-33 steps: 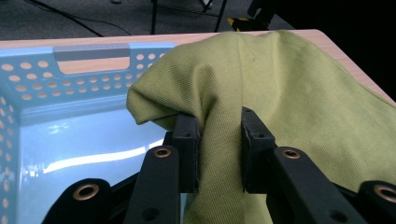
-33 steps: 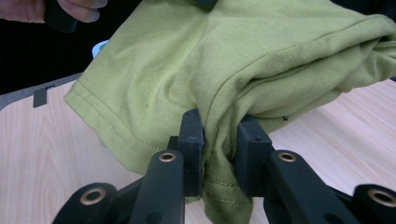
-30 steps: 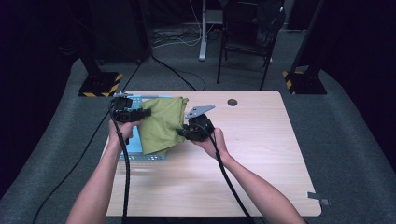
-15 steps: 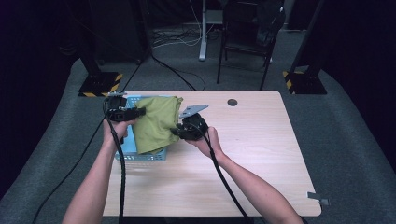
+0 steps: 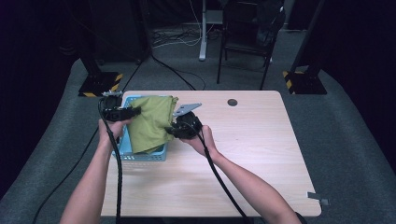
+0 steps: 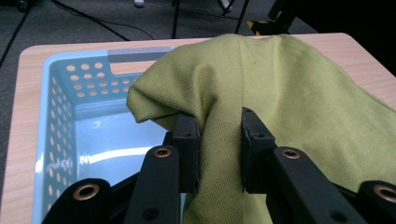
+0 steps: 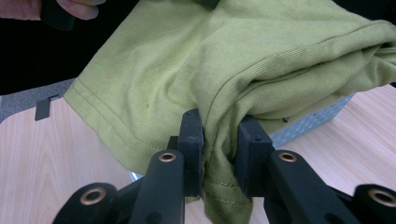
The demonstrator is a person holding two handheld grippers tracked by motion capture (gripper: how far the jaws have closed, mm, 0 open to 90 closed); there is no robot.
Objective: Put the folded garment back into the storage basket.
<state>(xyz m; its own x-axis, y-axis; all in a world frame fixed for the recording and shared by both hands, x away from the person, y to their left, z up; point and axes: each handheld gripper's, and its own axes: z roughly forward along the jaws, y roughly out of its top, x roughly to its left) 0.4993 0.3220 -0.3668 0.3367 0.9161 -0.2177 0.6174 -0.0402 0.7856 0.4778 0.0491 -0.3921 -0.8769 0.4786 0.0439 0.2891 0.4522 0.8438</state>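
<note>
high view: the olive-green knit cotton garment (image 5: 148,123) hangs between the two grippers over the light blue perforated plastic basket (image 5: 122,150), which sits at the left end of the pale wooden table (image 5: 261,154). the left gripper (image 5: 122,112) pinches the cloth's left edge, the right gripper (image 5: 180,127) its right edge. since a second ago both grippers have carried the cloth a little to the left and farther up the table, so more of it now lies above the basket's opening than beside it. i judge it is being brought over for lowering in, and that the lowering is not yet done.

left gripper view: the left gripper (image 6: 218,144) is clamped on a bunched fold, which fills the gap between its black jaws. the fabric rises from the fingers (image 6: 187,140) in a soft rounded hump, finely ribbed and matte. below and to the left of the fingers is the basket (image 6: 56,107), glossy and smooth inside, with rows of round holes and a slot handle in its far wall.

right gripper view: the right gripper (image 7: 218,142) is clenched on a thick gathered edge. a stitched hem runs down left of the fingers (image 7: 191,140), and several limp folds stack to their right. the basket wall (image 7: 310,121) shows behind them.
</note>
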